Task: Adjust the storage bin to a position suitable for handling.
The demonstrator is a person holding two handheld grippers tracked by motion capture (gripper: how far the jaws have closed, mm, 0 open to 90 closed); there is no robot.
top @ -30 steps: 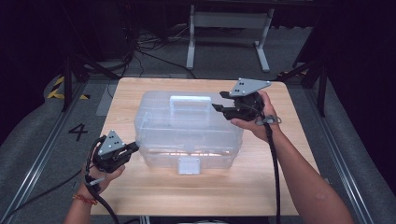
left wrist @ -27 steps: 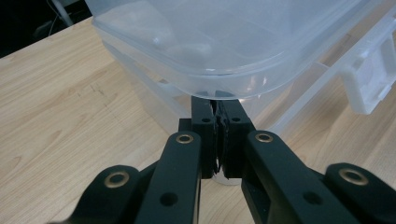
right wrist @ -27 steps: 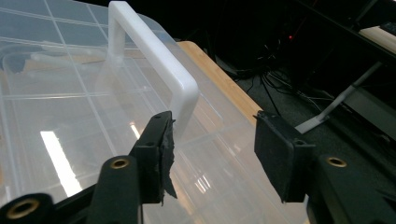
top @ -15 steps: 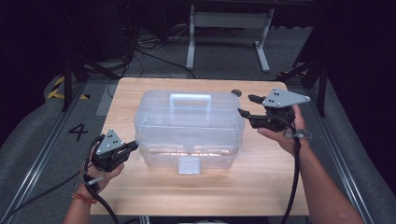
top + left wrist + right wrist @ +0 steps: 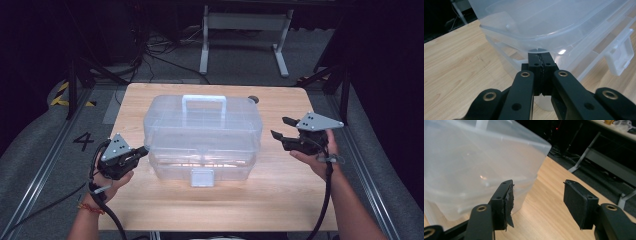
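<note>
A clear plastic storage box (image 5: pixel 202 137) with a moulded handle (image 5: pixel 204 101) on its lid was seen standing in the middle of the wooden desk (image 5: pixel 150 210), somewhat nearer the far edge, with its white front latch (image 5: pixel 202 177) turned toward the near edge. The left claw (image 5: pixel 142 151) was held near the left edge of the desk, just beside the box's near left corner, and its jaws were pressed fully together with nothing between them; in the left gripper view the closed tips (image 5: pixel 541 65) were seen right at the box's lower wall, under the overhanging lid rim, though contact could not be told for certain. The right claw (image 5: pixel 281 129) was held over the right side of the desk, apart from the box's right end, pointing toward it. Its jaws had just been opening and stood apart with nothing between them; in the right gripper view only bare desk lay between the pads (image 5: pixel 579 202), and the box (image 5: pixel 474 170) was seen beside the left pad.
</note>
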